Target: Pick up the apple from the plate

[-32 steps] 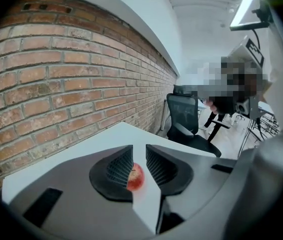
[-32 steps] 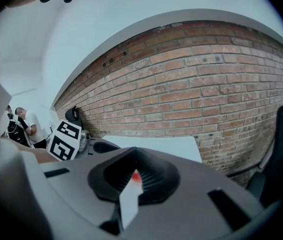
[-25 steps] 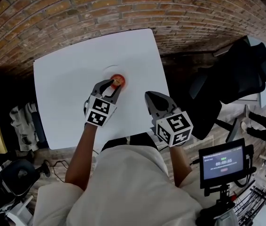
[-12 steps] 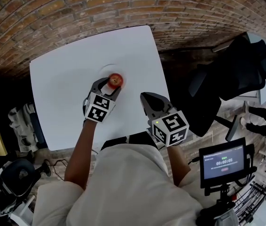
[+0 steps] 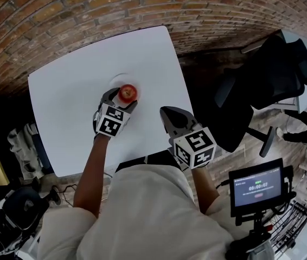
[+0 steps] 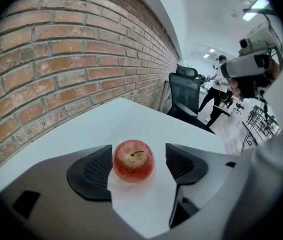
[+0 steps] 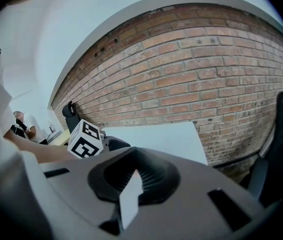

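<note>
A red apple [image 5: 127, 92] [image 6: 133, 160] stands stem up on a flat white plate [image 5: 115, 81] [image 6: 131, 196] on the white table [image 5: 66, 123]. My left gripper [image 5: 122, 97] [image 6: 137, 156] reaches down over the plate. Its jaws have just been opening and now stand wide, one on each side of the apple. The left pad is close to the apple's skin, and a gap shows at the right pad. My right gripper [image 5: 167, 113] [image 7: 131, 176] hovers shut and holding nothing by the table's near right edge.
A brick wall [image 5: 142, 4] runs behind the table. A black office chair [image 5: 273, 85] stands to the right, and a small screen on a stand [image 5: 256, 186] is at the lower right. Bags and gear [image 5: 12, 221] lie on the floor at the left.
My left gripper has sunk toward the plate and its jaws have spread. The apple, earlier just past the tips, now sits between them. The right gripper has hardly moved.
</note>
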Tool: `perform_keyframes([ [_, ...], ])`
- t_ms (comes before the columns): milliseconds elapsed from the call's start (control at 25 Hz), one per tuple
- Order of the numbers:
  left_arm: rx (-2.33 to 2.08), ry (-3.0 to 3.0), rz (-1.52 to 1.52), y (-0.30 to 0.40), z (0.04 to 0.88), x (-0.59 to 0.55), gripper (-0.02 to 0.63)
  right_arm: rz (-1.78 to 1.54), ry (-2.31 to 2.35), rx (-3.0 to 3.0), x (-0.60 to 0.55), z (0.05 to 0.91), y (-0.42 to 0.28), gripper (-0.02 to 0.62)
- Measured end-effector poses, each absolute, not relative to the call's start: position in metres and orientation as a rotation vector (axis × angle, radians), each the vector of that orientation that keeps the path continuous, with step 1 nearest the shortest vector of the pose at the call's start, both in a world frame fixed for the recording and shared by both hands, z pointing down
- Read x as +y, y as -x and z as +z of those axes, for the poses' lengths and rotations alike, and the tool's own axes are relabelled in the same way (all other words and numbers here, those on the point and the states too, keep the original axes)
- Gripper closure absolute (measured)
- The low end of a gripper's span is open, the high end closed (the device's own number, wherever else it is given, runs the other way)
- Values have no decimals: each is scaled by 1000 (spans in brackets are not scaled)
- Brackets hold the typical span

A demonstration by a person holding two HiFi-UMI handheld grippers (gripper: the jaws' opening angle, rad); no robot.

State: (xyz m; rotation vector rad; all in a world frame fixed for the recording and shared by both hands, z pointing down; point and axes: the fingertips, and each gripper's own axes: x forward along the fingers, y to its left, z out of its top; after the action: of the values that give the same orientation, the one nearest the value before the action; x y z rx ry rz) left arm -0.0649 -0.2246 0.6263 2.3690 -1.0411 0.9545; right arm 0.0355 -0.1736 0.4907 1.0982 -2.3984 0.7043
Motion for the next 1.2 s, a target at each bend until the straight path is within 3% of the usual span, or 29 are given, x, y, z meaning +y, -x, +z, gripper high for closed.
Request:
perform_keyframes([
  [600, -1004, -2296, 1033, 62, 658, -232, 236, 732, -1086, -2383, -185, 499, -39, 592],
  [1200, -1005, -2272, 1138, 65, 677, -232, 235, 743, -1089, -2373, -186, 506, -43, 592],
])
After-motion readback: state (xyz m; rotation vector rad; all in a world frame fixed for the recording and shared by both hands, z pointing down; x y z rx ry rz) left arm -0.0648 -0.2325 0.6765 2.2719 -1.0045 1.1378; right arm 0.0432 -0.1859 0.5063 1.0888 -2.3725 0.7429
